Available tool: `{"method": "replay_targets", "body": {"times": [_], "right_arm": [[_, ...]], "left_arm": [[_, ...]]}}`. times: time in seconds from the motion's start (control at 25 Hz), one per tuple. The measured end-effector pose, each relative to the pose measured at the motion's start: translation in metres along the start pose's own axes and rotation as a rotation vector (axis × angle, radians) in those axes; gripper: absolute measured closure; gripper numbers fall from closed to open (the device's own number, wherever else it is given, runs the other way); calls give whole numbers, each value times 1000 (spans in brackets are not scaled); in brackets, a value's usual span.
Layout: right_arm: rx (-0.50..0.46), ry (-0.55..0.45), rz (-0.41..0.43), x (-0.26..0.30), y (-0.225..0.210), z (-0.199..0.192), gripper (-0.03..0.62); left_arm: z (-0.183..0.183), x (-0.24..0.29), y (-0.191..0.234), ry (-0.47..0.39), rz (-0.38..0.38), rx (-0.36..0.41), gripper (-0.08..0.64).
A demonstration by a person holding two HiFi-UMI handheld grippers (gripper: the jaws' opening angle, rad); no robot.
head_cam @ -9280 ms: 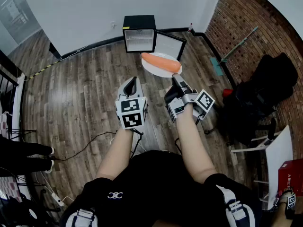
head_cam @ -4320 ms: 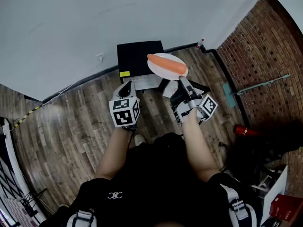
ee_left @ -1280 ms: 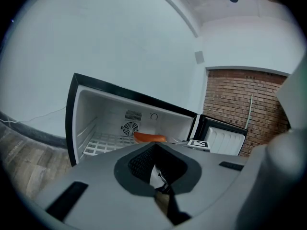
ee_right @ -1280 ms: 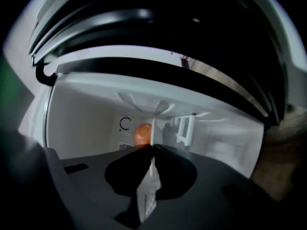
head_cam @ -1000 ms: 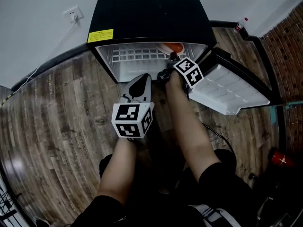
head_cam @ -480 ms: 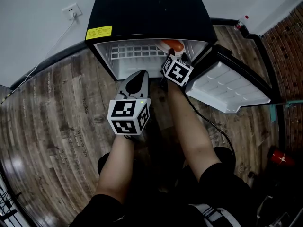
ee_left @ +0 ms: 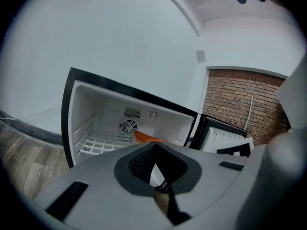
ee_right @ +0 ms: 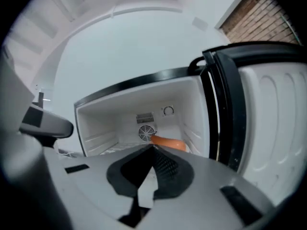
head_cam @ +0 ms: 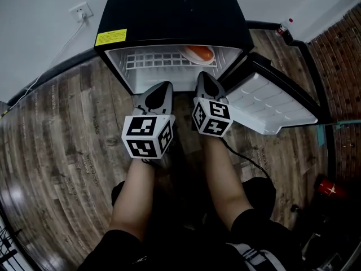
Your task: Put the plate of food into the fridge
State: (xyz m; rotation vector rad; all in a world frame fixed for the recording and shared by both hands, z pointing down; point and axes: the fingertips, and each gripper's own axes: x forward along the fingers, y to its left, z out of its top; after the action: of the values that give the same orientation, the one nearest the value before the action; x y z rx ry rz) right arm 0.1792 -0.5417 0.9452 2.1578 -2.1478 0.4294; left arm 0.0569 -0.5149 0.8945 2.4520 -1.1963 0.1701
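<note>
The right gripper [head_cam: 204, 79], its jaws closing together on nothing, hangs beside the left gripper [head_cam: 161, 90], which is also closed and empty. At twelve o'clock the open fridge [head_cam: 169, 10] holds the plate [head_cam: 197, 61] of orange food [head_cam: 199, 53] on its wire shelf [head_cam: 149, 60]. The door [head_cam: 271, 103] stands open toward three o'clock.

The head view looks steeply down on the fridge [head_cam: 169, 16]. Both gripper views sit low and close, looking into the same fridge.

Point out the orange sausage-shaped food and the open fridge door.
orange sausage-shaped food [head_cam: 201, 53], head view, its middle.
open fridge door [head_cam: 271, 106], head view, white inner lining.
</note>
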Motion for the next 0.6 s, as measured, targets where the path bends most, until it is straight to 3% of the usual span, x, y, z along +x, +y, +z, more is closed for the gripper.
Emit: {"method": "replay_targets", "body": {"times": [0.2,0.36,0.6], "right_arm": [[-136,-5,35,-27,15,28,578],[-224,99,81,-71,24,75,578],[-153,108,82,-140,46,242,578]], "left_arm": [[10,-12,-10,-27,34,65,563],[18,-49,-23,52,113,39,563],[168,-100,-69,98,133,10,563]]}}
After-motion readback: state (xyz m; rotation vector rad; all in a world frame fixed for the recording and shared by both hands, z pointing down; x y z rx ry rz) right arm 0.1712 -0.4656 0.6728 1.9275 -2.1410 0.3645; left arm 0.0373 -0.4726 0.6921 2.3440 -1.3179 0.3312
